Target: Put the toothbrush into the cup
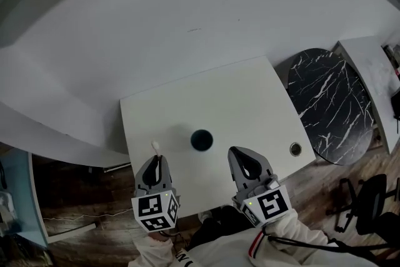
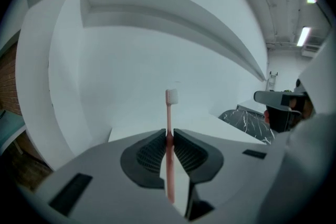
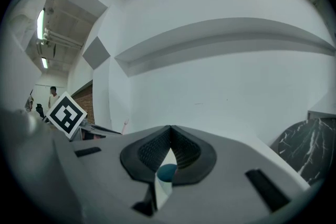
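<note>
My left gripper [image 1: 156, 159] is shut on a pink toothbrush [image 2: 169, 139] with a white bristle head, which sticks out past the jaws toward the wall; its tip [image 1: 155, 146] shows in the head view. A dark blue cup [image 1: 201, 140] stands on the white table [image 1: 250, 103], to the right of the left gripper and ahead of both. My right gripper [image 1: 240, 156] sits near the table's front edge, jaws together at the tips with nothing between them; the cup [image 3: 167, 172] peeks through the gap behind its pads.
A small round cable hole [image 1: 295, 149] lies at the table's right front corner. A black marble round table [image 1: 328, 106] stands to the right, a dark office chair [image 1: 369, 197] beside it. White wall behind the table; wooden floor on the left.
</note>
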`<state>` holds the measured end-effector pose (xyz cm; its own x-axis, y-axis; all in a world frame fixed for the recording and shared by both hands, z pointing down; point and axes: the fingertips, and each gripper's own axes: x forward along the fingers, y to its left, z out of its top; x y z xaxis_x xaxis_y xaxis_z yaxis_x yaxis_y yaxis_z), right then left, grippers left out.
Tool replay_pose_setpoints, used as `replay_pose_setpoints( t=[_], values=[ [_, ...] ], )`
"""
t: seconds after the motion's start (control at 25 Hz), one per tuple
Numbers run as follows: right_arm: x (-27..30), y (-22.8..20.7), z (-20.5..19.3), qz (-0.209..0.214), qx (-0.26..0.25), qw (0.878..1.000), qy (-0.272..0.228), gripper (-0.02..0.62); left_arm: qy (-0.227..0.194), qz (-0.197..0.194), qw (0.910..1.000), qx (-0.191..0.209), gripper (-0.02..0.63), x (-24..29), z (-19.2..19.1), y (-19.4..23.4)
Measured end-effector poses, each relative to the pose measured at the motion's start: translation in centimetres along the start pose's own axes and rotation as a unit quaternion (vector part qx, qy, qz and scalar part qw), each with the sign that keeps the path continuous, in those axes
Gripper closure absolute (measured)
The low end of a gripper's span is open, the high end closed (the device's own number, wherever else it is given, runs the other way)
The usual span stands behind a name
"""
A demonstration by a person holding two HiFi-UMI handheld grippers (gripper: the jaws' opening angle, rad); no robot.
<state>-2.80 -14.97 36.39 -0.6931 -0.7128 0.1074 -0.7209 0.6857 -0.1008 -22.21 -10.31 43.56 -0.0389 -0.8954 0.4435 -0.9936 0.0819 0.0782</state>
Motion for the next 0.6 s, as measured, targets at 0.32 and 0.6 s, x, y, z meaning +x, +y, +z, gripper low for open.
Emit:
replay_pose_setpoints(
  t=[0.32, 0.6],
  values=[
    [-0.3, -0.3, 2.5, -0.006, -0.013, 0.999, -0.029, 0.592, -0.068, -0.018, 0.9974, 0.015, 0.551, -1.4, 4.5, -2.4],
    [-0.3, -1.2, 2.8, -0.013, -0.018, 0.999, -0.034, 0.592, -0.120, -0.037, 0.9918, 0.023, 0.551, -1.0, 6.6, -4.3]
  ],
)
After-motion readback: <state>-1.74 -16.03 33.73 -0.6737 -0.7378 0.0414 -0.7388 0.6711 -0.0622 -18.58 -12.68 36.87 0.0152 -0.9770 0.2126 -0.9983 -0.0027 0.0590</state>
